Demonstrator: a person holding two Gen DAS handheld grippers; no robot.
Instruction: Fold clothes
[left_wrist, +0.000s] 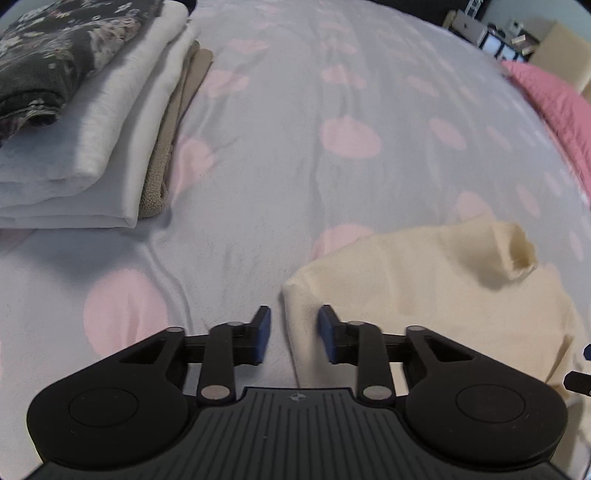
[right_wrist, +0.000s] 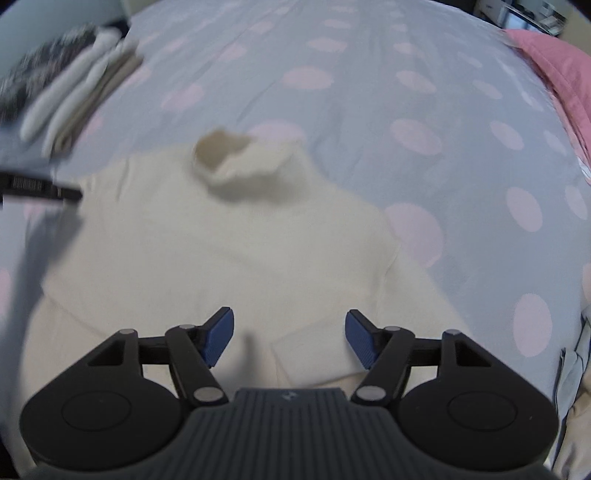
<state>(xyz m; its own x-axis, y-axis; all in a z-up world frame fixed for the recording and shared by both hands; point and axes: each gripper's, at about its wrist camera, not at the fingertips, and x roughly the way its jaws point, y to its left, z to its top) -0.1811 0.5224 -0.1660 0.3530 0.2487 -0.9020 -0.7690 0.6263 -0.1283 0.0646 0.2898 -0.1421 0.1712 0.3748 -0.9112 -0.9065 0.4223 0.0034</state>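
A cream turtleneck sweater (right_wrist: 229, 254) lies flat on the bed, its rolled collar (right_wrist: 236, 158) pointing away from me. In the left wrist view the sweater (left_wrist: 424, 277) fills the lower right. My left gripper (left_wrist: 294, 334) is open, its jaws astride the sweater's left shoulder edge. My right gripper (right_wrist: 289, 339) is open wide and hovers over the sweater's lower body, holding nothing. Part of the left gripper (right_wrist: 37, 184) shows at the left edge of the right wrist view.
A stack of folded clothes (left_wrist: 85, 122), dark floral on top of white and beige pieces, sits at the far left of the bed. The bedsheet (left_wrist: 332, 110) is pale grey with pink dots. A pink blanket (left_wrist: 554, 99) lies along the right edge.
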